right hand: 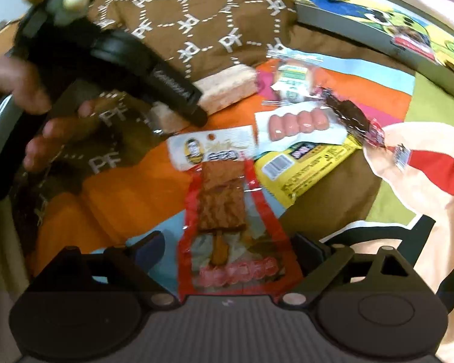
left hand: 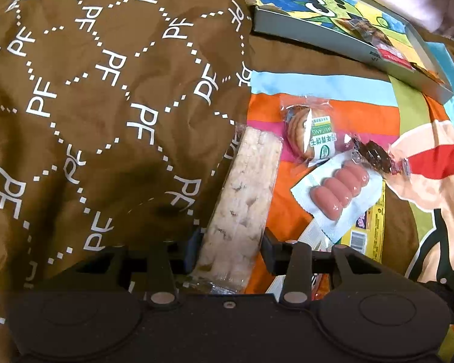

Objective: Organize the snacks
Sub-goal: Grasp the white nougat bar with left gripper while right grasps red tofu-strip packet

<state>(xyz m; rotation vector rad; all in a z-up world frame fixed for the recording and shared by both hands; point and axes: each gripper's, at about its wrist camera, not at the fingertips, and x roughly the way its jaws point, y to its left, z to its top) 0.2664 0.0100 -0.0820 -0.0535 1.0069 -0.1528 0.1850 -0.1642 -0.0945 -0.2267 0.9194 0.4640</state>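
My left gripper [left hand: 231, 249] is shut on a long pale rice-cracker bar [left hand: 243, 193] in clear wrap, gripping its near end; the bar [right hand: 227, 89] and the left gripper's body [right hand: 154, 69] also show in the right wrist view. My right gripper [right hand: 227, 252] is open, its fingers either side of a red-edged packet of brown dried tofu [right hand: 224, 211], not touching it. A round biscuit pack [left hand: 311, 133], a sausage pack [left hand: 339, 190], a yellow packet [right hand: 302, 163] and a dark wrapped snack [right hand: 351, 115] lie on the striped cloth.
A shallow box with a cartoon lining [left hand: 342, 27] stands at the back right, with a red packet inside. A brown "PF" patterned blanket [left hand: 90, 90] covers the left. Colourful cartoon bedding [right hand: 423, 211] lies to the right.
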